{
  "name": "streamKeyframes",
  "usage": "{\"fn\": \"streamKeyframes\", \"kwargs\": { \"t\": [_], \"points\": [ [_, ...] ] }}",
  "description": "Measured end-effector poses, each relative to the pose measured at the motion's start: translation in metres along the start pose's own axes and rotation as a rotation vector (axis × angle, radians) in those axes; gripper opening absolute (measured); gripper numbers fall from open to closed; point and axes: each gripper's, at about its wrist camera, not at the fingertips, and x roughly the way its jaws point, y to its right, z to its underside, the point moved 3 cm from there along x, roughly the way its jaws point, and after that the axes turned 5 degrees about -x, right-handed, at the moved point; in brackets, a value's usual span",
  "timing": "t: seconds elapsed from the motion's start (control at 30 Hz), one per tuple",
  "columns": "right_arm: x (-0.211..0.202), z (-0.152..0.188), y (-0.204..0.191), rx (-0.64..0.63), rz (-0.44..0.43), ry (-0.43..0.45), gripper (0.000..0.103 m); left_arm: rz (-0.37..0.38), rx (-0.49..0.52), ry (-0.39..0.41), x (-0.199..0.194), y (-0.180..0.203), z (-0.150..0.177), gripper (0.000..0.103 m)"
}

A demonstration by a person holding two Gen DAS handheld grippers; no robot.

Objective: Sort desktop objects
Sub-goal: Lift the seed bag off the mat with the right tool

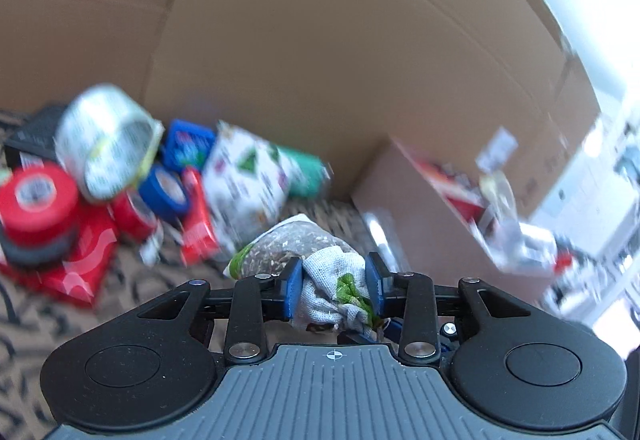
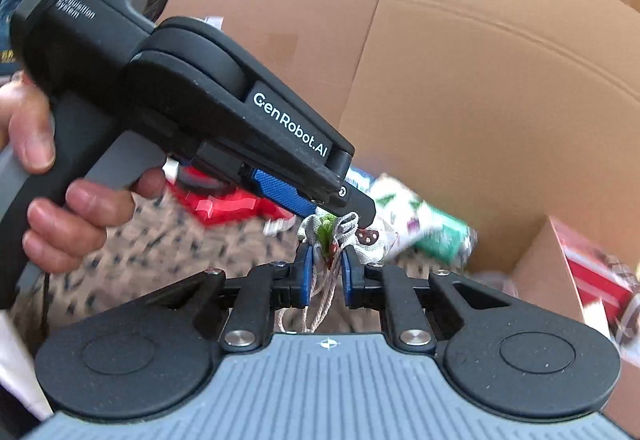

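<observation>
My left gripper [image 1: 332, 290] is shut on the gathered neck of a white mesh drawstring bag [image 1: 334, 280] filled with grey-brown seeds, which hangs forward over a patterned surface. In the right wrist view the left gripper's black body [image 2: 224, 112] crosses the frame, held by a hand [image 2: 80, 208]. My right gripper [image 2: 326, 270] is closed around the bag's drawstring cords [image 2: 326, 296], just below the bag's neck [image 2: 340, 232].
A pile lies at the left: red tape roll [image 1: 38, 198], blue tape roll [image 1: 166, 190], silver tape roll [image 1: 108, 148], red packets [image 1: 86, 260], a white patterned pouch [image 1: 248, 180]. A small cardboard box [image 1: 416, 200] stands right. Tall cardboard walls [image 1: 320, 40] rise behind.
</observation>
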Motion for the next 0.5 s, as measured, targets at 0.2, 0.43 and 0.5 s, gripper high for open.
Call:
{"fn": "streamKeyframes", "kwargs": {
  "t": [0.2, 0.43, 0.5],
  "points": [
    [-0.011, 0.039, -0.001, 0.081, -0.011, -0.169, 0.019, 0.015, -0.048, -0.157, 0.015, -0.001, 0.048, 0.050],
    [-0.008, 0.053, 0.010, 0.178, 0.026, -0.200, 0.019, -0.028, -0.129, -0.114, -0.004, -0.025, 0.047, 0.071],
    [-0.023, 0.049, 0.021, 0.232, 0.041, -0.168, 0.020, -0.046, -0.139, -0.093, -0.007, -0.031, 0.042, 0.071]
  ]
}}
